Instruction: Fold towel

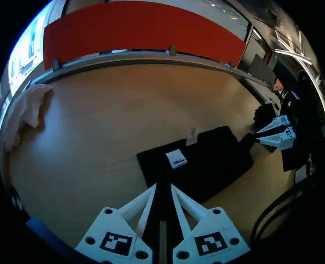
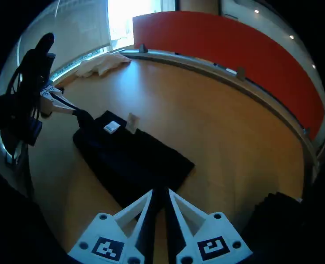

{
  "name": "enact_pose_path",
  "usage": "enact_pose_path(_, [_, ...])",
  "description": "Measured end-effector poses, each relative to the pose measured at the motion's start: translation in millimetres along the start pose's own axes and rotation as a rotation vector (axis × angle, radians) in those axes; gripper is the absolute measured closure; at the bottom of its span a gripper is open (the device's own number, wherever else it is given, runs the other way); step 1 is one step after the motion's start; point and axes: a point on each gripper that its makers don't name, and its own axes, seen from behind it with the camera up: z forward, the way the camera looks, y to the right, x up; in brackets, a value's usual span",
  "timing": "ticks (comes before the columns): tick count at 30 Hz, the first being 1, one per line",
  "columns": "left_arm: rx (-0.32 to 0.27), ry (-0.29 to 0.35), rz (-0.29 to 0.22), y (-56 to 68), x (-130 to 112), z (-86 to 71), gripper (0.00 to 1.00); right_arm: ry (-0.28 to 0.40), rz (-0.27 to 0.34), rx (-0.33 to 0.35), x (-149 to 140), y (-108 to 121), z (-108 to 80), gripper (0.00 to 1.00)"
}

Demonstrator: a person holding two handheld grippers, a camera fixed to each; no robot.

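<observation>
The black rectangular cloth towel [image 1: 210,163] lies spread on the light wooden bench [image 1: 109,114], and you hold one end in each tool: the left gripper [image 1: 163,188] and the right gripper [image 2: 161,193] each have their jaws pinched shut on its edge. Lift both ends level and carry them across together so the edges meet squarely. Dark cloth between the jaws hides how deep each bite is, and the number of layers cannot be told.
</observation>
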Motion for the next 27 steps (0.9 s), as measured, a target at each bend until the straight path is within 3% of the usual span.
enact_pose_path(17, [0.016, -0.012, -0.011, -14.0, 3, 31.7, 0.9, -0.011, 0.057, -0.026, 2, 12, 28.3, 0.83])
enact_pose_path(27, [0.034, -0.01, -0.004, -21.5, 5, 40.6, 0.86, -0.014, 0.065, -0.059, 2, 20, 37.8, 0.75])
